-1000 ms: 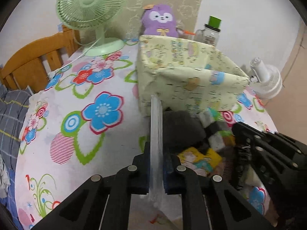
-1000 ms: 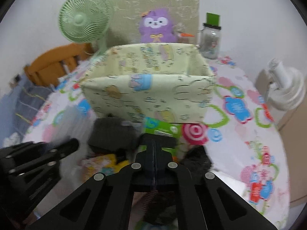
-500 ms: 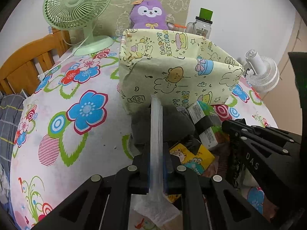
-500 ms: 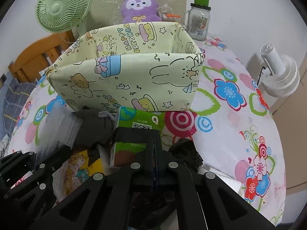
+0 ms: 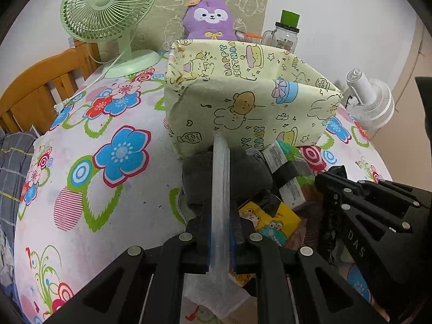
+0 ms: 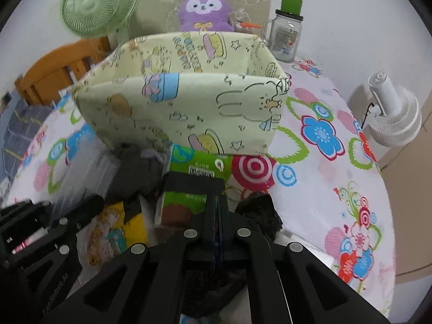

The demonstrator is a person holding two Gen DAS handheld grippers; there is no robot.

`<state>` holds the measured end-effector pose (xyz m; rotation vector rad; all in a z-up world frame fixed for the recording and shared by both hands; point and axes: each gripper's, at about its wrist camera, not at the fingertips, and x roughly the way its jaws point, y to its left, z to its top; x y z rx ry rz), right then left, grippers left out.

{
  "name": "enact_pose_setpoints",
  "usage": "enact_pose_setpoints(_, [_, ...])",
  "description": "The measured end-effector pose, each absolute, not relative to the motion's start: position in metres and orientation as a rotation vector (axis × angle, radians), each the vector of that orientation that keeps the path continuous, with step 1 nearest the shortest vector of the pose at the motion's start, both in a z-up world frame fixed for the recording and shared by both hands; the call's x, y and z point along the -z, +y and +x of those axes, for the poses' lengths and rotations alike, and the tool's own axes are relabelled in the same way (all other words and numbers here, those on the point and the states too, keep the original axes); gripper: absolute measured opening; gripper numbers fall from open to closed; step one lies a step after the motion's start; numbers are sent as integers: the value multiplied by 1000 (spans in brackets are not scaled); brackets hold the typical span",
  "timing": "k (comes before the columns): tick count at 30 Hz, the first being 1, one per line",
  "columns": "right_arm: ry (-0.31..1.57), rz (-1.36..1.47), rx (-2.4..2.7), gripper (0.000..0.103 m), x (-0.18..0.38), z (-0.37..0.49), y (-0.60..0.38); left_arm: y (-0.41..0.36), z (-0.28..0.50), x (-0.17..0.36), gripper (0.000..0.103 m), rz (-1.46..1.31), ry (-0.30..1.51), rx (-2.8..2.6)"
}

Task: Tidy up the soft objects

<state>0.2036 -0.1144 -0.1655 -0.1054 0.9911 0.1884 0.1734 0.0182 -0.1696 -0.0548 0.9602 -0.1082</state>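
Note:
A pale yellow fabric bin (image 5: 251, 100) printed with cartoon animals stands open on the flowered table; it also shows in the right wrist view (image 6: 189, 102). In front of it lies a pile: a dark grey cloth (image 5: 248, 178), a green tissue pack (image 6: 199, 164), a yellow cartoon pack (image 5: 270, 218) and a black crumpled item (image 6: 259, 213). My left gripper (image 5: 221, 232) is shut on a clear plastic bag (image 5: 220, 189) seen edge-on. My right gripper (image 6: 217, 216) is shut on a thin dark piece of the pile, hidden below the fingers.
A green desk fan (image 5: 108, 8) stands at the back left, a purple plush (image 5: 210, 19) and a glass jar (image 5: 286, 35) behind the bin, a white small fan (image 5: 370, 102) at the right. A wooden bed frame (image 5: 35, 86) borders the table's left.
Both grippers have risen and drawn back a little from the bin. The left still holds the clear bag. The right gripper has shifted left over the pile.

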Motion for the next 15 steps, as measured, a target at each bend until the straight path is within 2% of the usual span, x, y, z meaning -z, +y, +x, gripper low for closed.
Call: enact_pose_setpoints(15, [953, -103, -164, 5, 148, 190, -116, 13, 162, 165, 8, -56, 950, 121])
